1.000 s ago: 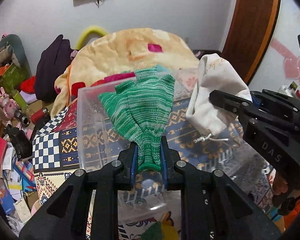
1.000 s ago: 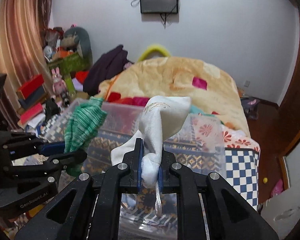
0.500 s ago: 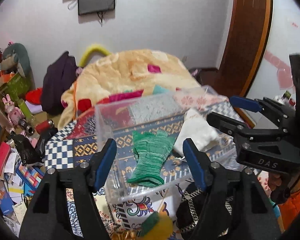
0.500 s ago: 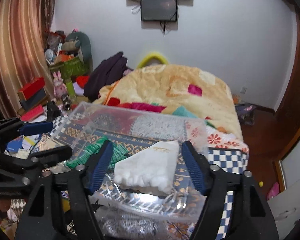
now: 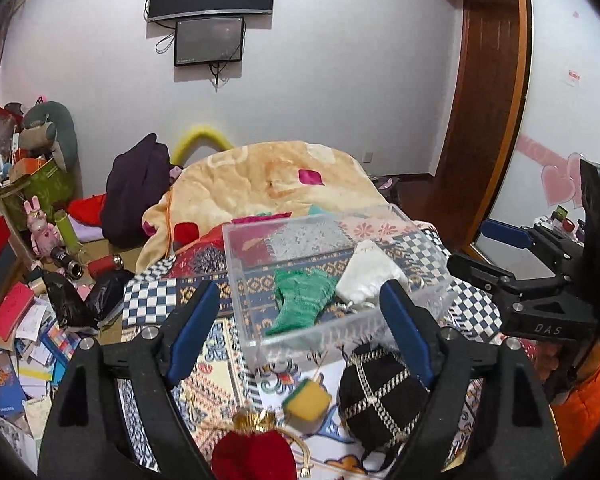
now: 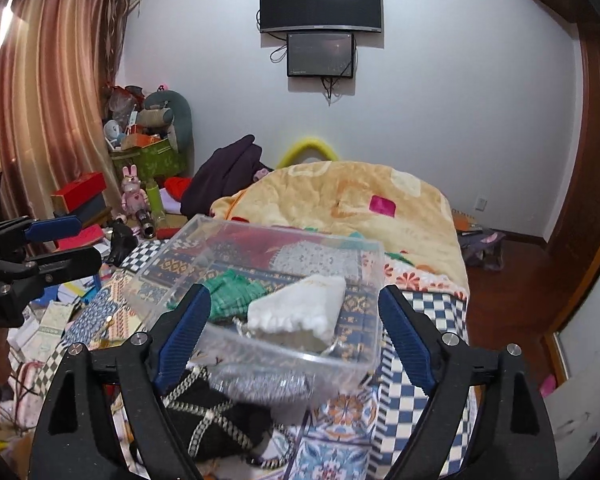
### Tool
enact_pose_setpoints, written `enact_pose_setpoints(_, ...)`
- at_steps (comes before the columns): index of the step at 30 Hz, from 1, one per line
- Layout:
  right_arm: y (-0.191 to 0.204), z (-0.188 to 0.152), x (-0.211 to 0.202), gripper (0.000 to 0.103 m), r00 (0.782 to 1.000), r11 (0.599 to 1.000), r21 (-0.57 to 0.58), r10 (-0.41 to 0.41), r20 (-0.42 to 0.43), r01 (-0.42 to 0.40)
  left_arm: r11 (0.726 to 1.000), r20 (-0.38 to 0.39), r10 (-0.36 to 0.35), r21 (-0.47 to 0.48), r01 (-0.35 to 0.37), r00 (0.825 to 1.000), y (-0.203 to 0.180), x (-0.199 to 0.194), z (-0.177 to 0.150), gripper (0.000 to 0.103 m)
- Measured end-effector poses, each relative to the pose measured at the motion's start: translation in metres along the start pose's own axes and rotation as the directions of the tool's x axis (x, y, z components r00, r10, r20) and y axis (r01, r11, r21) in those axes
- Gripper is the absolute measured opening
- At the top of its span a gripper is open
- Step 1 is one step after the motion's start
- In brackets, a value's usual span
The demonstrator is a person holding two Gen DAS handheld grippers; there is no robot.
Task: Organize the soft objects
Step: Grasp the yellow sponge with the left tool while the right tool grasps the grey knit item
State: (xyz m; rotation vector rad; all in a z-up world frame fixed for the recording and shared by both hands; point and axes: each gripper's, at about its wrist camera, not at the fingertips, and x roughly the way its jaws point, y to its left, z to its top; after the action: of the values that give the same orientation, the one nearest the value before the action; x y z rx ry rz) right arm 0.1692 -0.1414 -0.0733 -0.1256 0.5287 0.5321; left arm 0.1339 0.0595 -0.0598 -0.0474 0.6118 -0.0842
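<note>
Both grippers have let go and pulled back since a second ago: the green knitted glove (image 5: pixel 303 303) and the white drawstring pouch (image 5: pixel 366 279), then pinched and held above the clear plastic box (image 5: pixel 244 300), now lie side by side on its floor, apparently touching at one edge. The left gripper (image 5: pixel 300 332) hangs wide open with nothing between its blue pads, well back from the box's near wall. The right gripper (image 6: pixel 294 330) is equally spread and empty, also short of the box.

That drop looks finished, so the step in hand is the turn toward another pickup. Three soft things wait on the patterned bedspread (image 5: pixel 148 304) in front of the box: a black pouch with gold lattice trim (image 5: pixel 380 396), a yellow and green sponge cube (image 5: pixel 306 402), and a red velvet bag (image 5: pixel 252 456) at the bottom edge of the left view. The fisheye bends that corner, so the bag's cord is hard to place.

Next, each gripper needs to tip downward, straddle a bunched fold of one item, and close firmly enough that the loose fabric does not slip out on the lift.
</note>
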Motion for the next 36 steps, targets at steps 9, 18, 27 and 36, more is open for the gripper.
enact_pose_setpoints(9, 0.006, -0.032, 0.008, 0.089, 0.998, 1.000, -0.001, 0.012, -0.062, -0.012, 1.000, -0.050, 0.004, 0.017, -0.003, 0.999, -0.006, -0.001, -0.037, 0.083)
enact_pose_setpoints(18, 0.005, -0.060, 0.032, 0.090, 0.986, 0.999, 0.036, 0.029, -0.162, -0.024, 1.000, -0.136, -0.021, -0.020, 0.018, 0.990, -0.006, 0.022, -0.073, 0.082)
enact_pose_setpoints(27, 0.010, -0.068, 0.056, 0.090, 0.977, 0.998, 0.053, 0.047, -0.206, -0.037, 0.997, -0.172, -0.041, -0.072, 0.029, 0.984, -0.004, 0.043, -0.087, 0.071)
enact_pose_setpoints(36, 0.010, -0.066, 0.066, 0.090, 0.976, 0.993, 0.114, 0.050, -0.213, -0.026, 0.996, -0.186, -0.058, -0.073, 0.045, 0.981, -0.006, 0.054, -0.092, 0.037)
